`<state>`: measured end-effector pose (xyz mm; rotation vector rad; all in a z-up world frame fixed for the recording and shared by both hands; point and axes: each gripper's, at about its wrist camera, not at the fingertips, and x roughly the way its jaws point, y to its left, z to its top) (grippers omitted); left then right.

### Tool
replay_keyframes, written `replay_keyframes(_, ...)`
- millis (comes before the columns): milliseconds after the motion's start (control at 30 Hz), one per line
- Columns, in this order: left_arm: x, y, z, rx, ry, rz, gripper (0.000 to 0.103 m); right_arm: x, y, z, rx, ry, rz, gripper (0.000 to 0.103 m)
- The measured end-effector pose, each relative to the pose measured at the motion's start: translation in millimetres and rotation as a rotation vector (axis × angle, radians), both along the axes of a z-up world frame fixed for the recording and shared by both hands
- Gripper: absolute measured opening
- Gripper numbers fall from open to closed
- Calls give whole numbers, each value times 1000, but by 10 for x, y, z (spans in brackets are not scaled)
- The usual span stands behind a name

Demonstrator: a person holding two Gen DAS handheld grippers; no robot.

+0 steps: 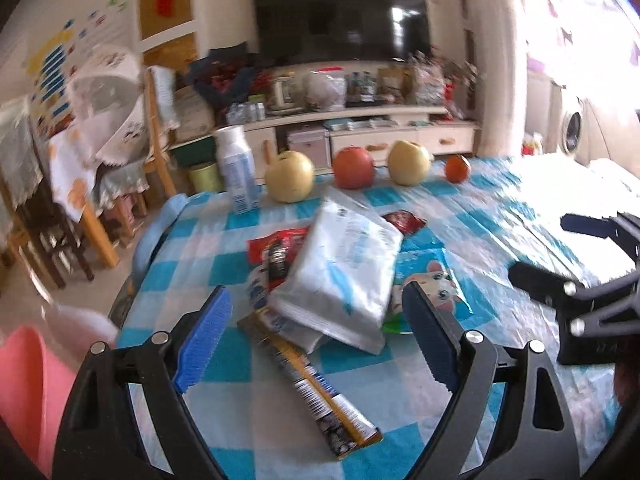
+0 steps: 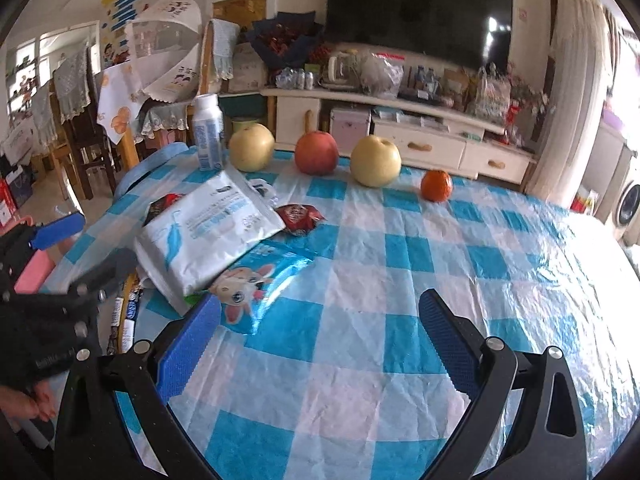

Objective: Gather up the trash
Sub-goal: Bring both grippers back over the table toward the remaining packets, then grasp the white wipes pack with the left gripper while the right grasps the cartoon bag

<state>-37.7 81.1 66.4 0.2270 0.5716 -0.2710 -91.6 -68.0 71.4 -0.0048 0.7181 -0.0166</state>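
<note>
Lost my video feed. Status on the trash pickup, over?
Both tools open, empty: left tool over the wrapper pile, right tool over bare cloth. White pouch on top, untouched. Fruit behind, clear.

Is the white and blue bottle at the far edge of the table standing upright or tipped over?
Upright. The bottle stands on its base with its white cap on top, left of the yellow fruit.

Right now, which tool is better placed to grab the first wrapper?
Left. The left tool is open, with the white pouch and long wrapper between its fingers. The right tool is open too, over bare tablecloth beside the pile.
</note>
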Motion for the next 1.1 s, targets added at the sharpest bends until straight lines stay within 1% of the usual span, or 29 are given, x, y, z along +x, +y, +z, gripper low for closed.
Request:
replay_keyframes(167,172,-216,-102,119,11,-46,87,138,-225,-37,83,50,-20,98)
replay_keyframes(300,329,-305,-186,186,30,-61,87,239,-288,-85,117,89,-8,98)
replay_keyframes(400,441,-350,-241,234,42,-60,87,339,-306,-160,182,135,17,98)
replay_keyframes(567,570,-384,-283,255,68,-71,87,464,-310,-302,293,197,52,97)
replay_keyframes(600,580,-406,-298,263,73,-80,87,487,-310,-329,320,206,59,95)
replay_keyframes(633,590,-423,-314,272,78,-88,87,508,-309,-353,347,214,67,87)
replay_keyframes(700,596,-462,-356,290,87,-98,87,553,-304,-403,378,233,73,79)
replay_keyframes(800,623,-495,-417,309,108,-112,87,589,-313,-460,429,250,81,78)
replay_keyframes(867,658,-494,-428,306,117,-113,87,609,-316,-482,474,255,96,73)
replay_keyframes(933,683,-479,-430,298,124,-113,87,639,-302,-507,501,261,110,65)
replay_keyframes(967,696,-483,-433,299,124,-115,87,654,-287,-516,509,261,120,64)
replay_keyframes(1033,718,-512,-448,313,119,-117,87,691,-253,-526,516,259,140,56)
replay_keyframes(1100,725,-526,-454,317,117,-113,87,737,-201,-530,510,262,163,53)
